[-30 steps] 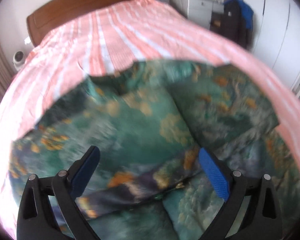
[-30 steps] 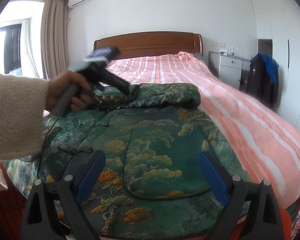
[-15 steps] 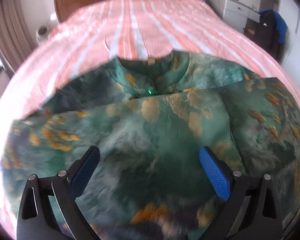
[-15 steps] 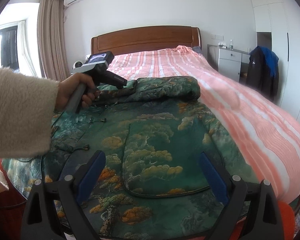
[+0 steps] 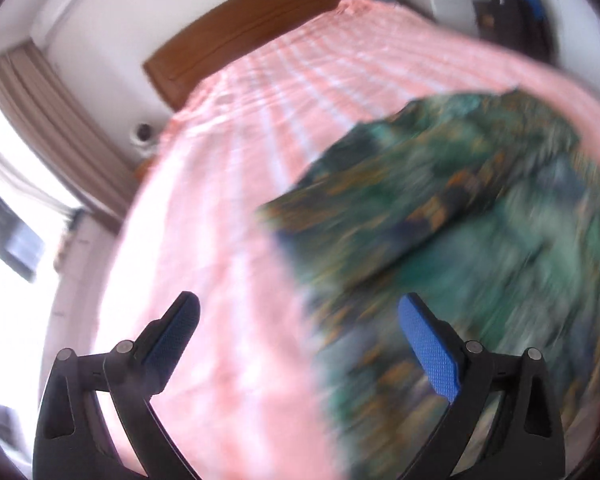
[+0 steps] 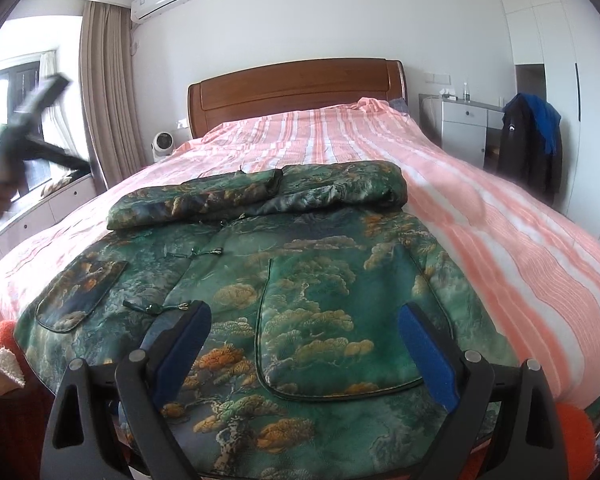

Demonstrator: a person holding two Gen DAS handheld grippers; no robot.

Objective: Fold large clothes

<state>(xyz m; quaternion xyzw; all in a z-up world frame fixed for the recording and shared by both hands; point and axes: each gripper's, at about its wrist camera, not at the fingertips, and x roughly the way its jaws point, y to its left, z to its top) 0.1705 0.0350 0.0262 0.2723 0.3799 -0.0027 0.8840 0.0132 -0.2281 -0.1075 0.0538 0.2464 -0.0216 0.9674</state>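
A large green padded jacket [image 6: 300,264] with a pine-tree print lies flat on the bed, its sleeves folded across the top [image 6: 260,196]. My right gripper [image 6: 304,320] is open and empty, low over the jacket's hem near a big pocket [image 6: 332,320]. My left gripper [image 5: 298,312] is open and empty, held above the bed's left side; the jacket [image 5: 460,220] shows blurred to its right. In the right wrist view the left gripper [image 6: 32,132] is raised at the far left, blurred, off the jacket.
The bed has a pink striped sheet [image 6: 480,220] and a wooden headboard [image 6: 296,88]. A small fan [image 6: 163,144] and curtain [image 6: 108,92] stand left. A grey cabinet [image 6: 460,124] and a chair with dark clothes [image 6: 528,140] stand right.
My left gripper has lifted off the folded sleeves and swung away to the left, off the jacket. My right gripper has hardly moved.
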